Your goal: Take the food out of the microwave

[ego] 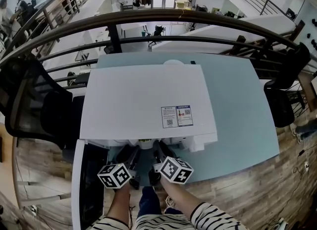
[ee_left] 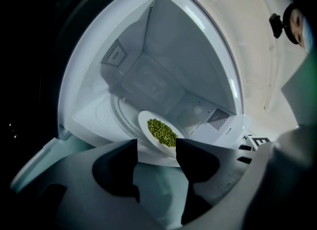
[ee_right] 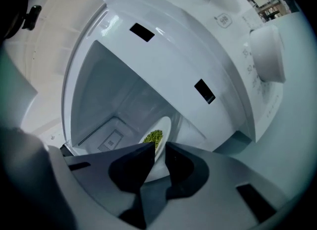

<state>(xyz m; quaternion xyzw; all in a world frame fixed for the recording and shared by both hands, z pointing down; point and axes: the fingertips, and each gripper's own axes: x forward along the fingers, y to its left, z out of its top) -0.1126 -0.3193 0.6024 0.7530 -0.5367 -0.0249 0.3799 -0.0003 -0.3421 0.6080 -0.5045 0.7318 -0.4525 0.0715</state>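
The white microwave [ego: 143,100] stands on a teal table, its door [ego: 78,184] swung open to the left. Inside, a white plate [ee_left: 148,125] carries green peas [ee_left: 161,132]. Both grippers reach into the cavity; in the head view only their marker cubes [ego: 115,175] [ego: 176,169] and forearms show. My left gripper [ee_left: 157,147] is open, its jaws wide apart at the plate's near edge. My right gripper [ee_right: 159,149] is shut on the plate [ee_right: 164,125], with the rim pinched between its narrow jaws and the peas [ee_right: 153,137] just beyond.
The teal table [ego: 242,115] stretches to the microwave's right. A black office chair [ego: 34,105] stands at the left, another [ego: 285,90] at the right. A dark curved railing [ego: 163,18] runs behind the table. The cavity's walls [ee_left: 173,55] close in around the plate.
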